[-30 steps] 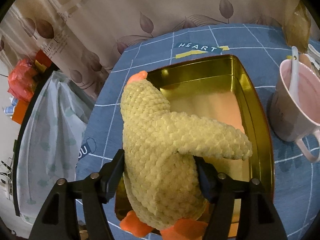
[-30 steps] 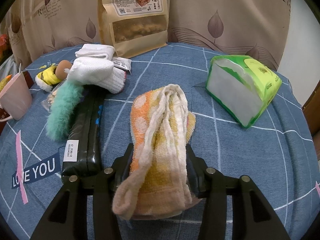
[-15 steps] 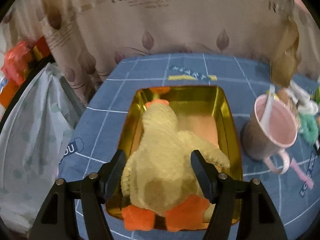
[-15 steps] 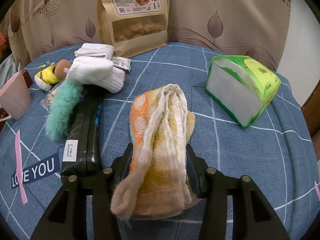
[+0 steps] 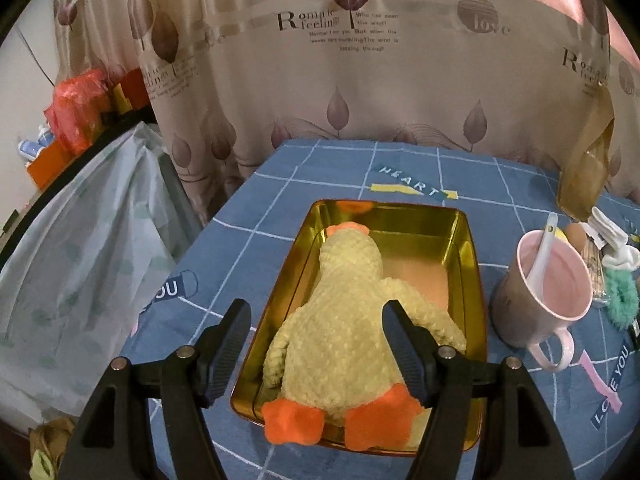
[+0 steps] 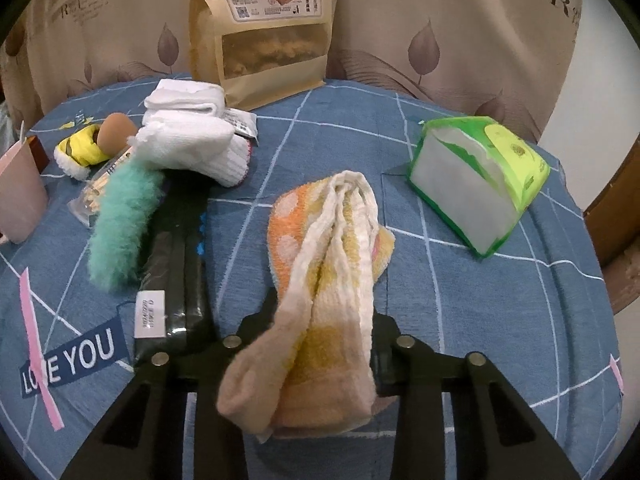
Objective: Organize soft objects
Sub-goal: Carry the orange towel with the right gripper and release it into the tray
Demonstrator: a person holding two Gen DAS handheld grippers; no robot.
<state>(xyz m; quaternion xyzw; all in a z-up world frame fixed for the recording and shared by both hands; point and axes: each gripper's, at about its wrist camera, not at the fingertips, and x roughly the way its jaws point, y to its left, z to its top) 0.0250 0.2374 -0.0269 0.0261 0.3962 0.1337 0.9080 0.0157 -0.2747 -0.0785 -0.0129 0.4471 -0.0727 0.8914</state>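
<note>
A lived-in home room, probably a dining or living corner. Ahead of the left claw hangs a leaf-printed curtain (image 5: 360, 80) behind a table under a blue grid tablecloth (image 5: 340, 168); right of it stands a pink mug (image 5: 548, 284). Beyond the right claw sit a snack bag (image 6: 264, 28) and a tissue pack (image 6: 476, 176).

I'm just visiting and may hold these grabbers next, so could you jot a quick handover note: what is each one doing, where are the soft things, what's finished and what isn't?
Left gripper: open, jaws spread either side of the plush duck, not squeezing it.
The duck lies in the gold tin, orange feet over the near rim. That step looks done.
Right gripper: shut on the orange towel, which is not yet put away.
Left to sort on the blue tablecloth: white socks, teal fluffy piece, small yellow plush.
Likely next: back the left gripper away and bring the towel over.
</note>
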